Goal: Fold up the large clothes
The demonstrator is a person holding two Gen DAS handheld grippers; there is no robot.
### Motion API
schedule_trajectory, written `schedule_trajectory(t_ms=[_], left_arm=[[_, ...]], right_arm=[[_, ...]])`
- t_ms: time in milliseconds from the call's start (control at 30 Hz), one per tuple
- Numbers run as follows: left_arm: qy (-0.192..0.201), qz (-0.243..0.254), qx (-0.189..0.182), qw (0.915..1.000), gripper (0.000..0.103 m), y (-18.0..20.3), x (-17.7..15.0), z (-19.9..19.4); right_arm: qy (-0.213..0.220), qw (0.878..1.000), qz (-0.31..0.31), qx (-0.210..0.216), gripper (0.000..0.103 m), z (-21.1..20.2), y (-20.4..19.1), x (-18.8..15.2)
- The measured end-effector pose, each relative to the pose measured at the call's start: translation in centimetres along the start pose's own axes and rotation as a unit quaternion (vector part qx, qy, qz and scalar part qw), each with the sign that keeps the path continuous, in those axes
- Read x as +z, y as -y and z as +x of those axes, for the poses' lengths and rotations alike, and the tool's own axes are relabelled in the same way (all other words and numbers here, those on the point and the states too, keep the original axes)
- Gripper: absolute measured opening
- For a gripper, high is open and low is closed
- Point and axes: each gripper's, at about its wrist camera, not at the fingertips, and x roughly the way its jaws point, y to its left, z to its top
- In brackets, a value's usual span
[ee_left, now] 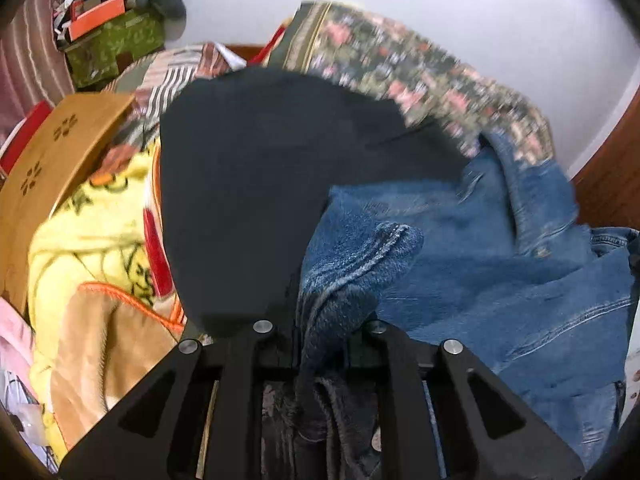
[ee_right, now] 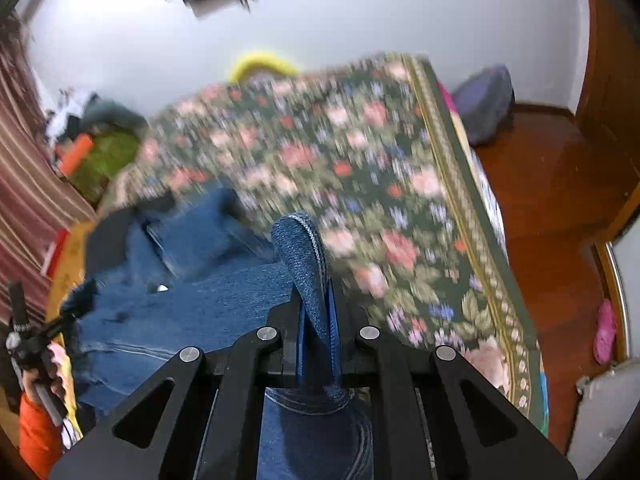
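Right gripper (ee_right: 316, 340): jaws clenched on a doubled edge of the denim garment (ee_right: 192, 304); the pinched fold stands up out of the jaws, and the rest hangs away to the left of them.
Left gripper (ee_left: 320, 340): jaws nearly closed on a bunched, dark-lined part of the same denim; a black cloth (ee_left: 248, 200) lies just beyond the jaws, between them and the floral bedspread (ee_left: 420, 72).
Denim garment: slung between the two grips, its mass to the right of the left jaws and to the left of the right jaws; it rests partly on the floral bedspread.
Long axis: judged to run from one grip to the other, across the near edge of the bedspread.
Nearer hand: neither; each holds one end.
Coming move: likely a spread onto the bedspread beyond the denim, so both grips must stay level and apart.
Yellow blanket (ee_left: 100, 248): left of the black cloth, clear of the denim.
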Motion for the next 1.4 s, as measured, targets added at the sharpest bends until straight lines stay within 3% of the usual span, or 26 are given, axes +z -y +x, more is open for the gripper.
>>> schedule_trajectory(t_ms=[133,367,567,700,767,833,967,1067,1267,1400], left_arm=[[0.005,0.005,0.024,0.9997,0.029,-0.3,-0.9,0.8],[0.027,0.054,0.074,0.9954,0.029,1.0,-1.6,-2.1],[0.063,0.101,0.086,0.9891,0.036,2.5,-2.9,-6.8],[0.085,0.113,0.068,0.9876,0.051,3.2,-4.1,-10.1],[0.094,0.114,0.059,0.9872,0.053,3.5,-4.7,-11.7],[0.103,0.114,0.051,0.9868,0.054,3.5,-5.5,-13.5],[0.114,0.107,0.042,0.9868,0.063,3.0,-7.3,-15.9],[0.099,0.103,0.042,0.9889,0.067,2.4,-9.1,-16.2],[0.029,0.088,0.032,0.9952,0.067,0.1,-13.6,-14.7],[-0.042,0.064,0.034,0.9965,0.067,-2.2,-17.0,-11.9]], right_arm=[[-0.010,0.999,-0.031,-0.037,0.011,1.2,-0.2,-1.3],[-0.003,0.996,-0.067,-0.065,0.014,-1.6,-1.8,-1.8],[0.024,0.994,-0.096,-0.036,0.017,-6.3,-3.5,-3.4],[0.043,0.992,-0.118,-0.034,0.018,-9.6,-4.6,-5.0],[0.051,0.990,-0.125,-0.031,0.022,-11.1,-4.9,-5.8],[0.061,0.990,-0.127,-0.029,0.038,-12.4,-5.0,-6.7],[0.078,0.989,-0.124,-0.032,0.053,-14.3,-4.8,-8.8],[0.073,0.988,-0.130,-0.038,0.054,-14.7,-4.8,-10.3],[0.044,0.990,-0.127,-0.046,0.054,-14.1,-4.4,-13.9],[0.014,0.992,-0.113,-0.046,0.054,-13.4,-3.5,-16.5]])
